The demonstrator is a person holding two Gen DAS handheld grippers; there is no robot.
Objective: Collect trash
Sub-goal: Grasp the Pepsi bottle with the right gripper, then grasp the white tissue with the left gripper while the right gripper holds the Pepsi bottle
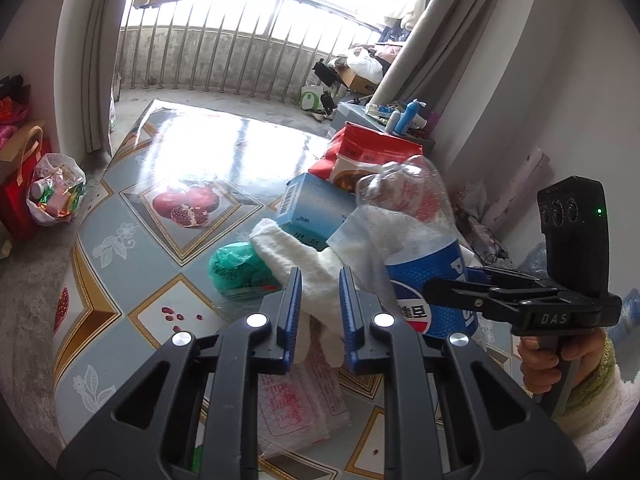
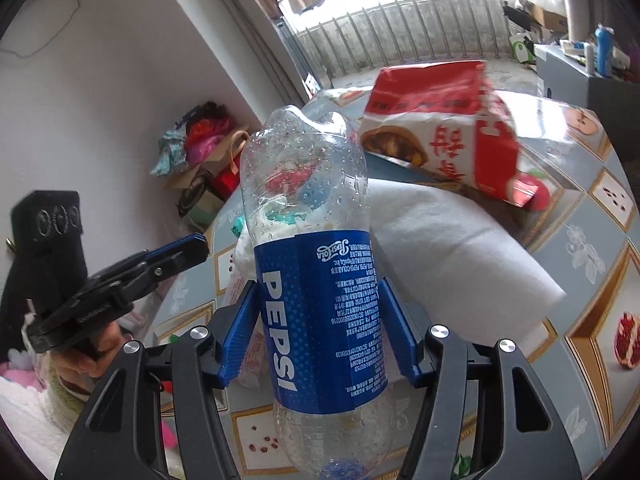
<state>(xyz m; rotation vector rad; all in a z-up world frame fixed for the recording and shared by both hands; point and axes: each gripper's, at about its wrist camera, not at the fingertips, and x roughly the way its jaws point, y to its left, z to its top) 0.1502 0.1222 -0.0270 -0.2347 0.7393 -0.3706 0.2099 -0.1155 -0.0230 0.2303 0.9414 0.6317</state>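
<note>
An empty Pepsi bottle [image 2: 320, 312] with a blue label sits bottom-away between the blue fingers of my right gripper [image 2: 320, 332], whose pads press its sides; it hangs tilted above the table. From the left wrist the same bottle [image 1: 424, 248] and right gripper [image 1: 440, 290] show at the right. My left gripper [image 1: 320, 308] is shut on a crumpled white paper towel [image 1: 308, 272], which fills the narrow gap between its pads. The towel [image 2: 448, 240] lies behind the bottle in the right wrist view, with the left gripper [image 2: 188, 254] at the left.
On the pomegranate-pattern tablecloth [image 1: 160, 240] lie a red food bag [image 1: 372, 152], a blue box [image 1: 316, 208], a green plastic bag [image 1: 236, 268] and a clear printed bag [image 1: 296, 400]. A filled plastic bag [image 1: 56, 188] stands on the floor at left. A wall is close on the right.
</note>
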